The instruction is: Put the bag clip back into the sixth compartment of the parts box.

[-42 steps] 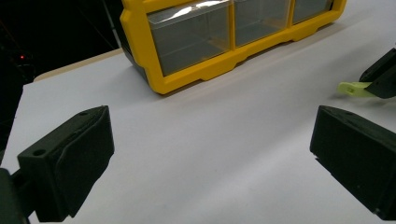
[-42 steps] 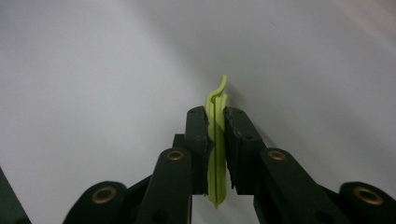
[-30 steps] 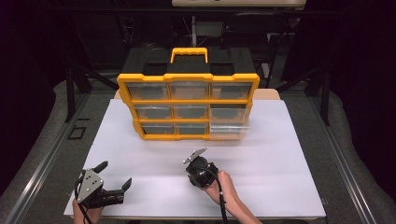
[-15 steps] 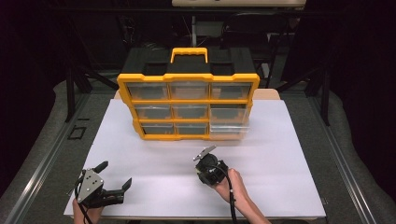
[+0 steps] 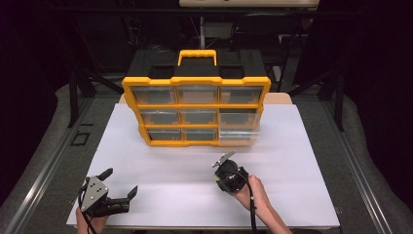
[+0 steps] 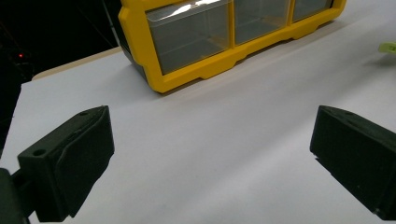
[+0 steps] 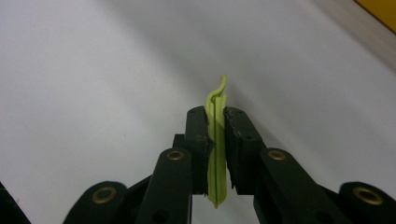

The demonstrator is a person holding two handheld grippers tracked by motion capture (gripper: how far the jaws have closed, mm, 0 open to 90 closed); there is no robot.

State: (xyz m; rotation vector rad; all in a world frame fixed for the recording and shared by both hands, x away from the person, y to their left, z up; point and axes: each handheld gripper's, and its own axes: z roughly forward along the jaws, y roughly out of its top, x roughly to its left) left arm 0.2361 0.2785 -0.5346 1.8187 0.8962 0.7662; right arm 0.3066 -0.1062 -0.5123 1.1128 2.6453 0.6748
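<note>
A thin light-green strip (image 7: 216, 140), possibly a folded band or tie, was held edge-on between the closed jaws of the right tongs (image 7: 215, 135); its exact kind could not be told from this close view. In the high view these tongs (image 5: 223, 161) were seen pointed toward the yellow drawer organizer (image 5: 195, 83), which stood a short way ahead of them on the white table sheet (image 5: 302, 185). The bottom drawer (image 5: 237, 137) on the side facing the right tongs stood pulled out a little from its frame.

The left tongs (image 5: 119, 187) rested far to the side of the right ones, near the table edge, with the jaws spread wide and nothing between them; in the left gripper view (image 6: 210, 154) only bare sheet lay between the pads.

The picking up of the strip was judged as done. The carrying to the organizer and the placing in a drawer, probably the open one, were judged as not yet done.

Compared with the earlier frames, the right tongs were found nearer to the organizer and shifted toward the open drawer, while the left tongs were unchanged.
</note>
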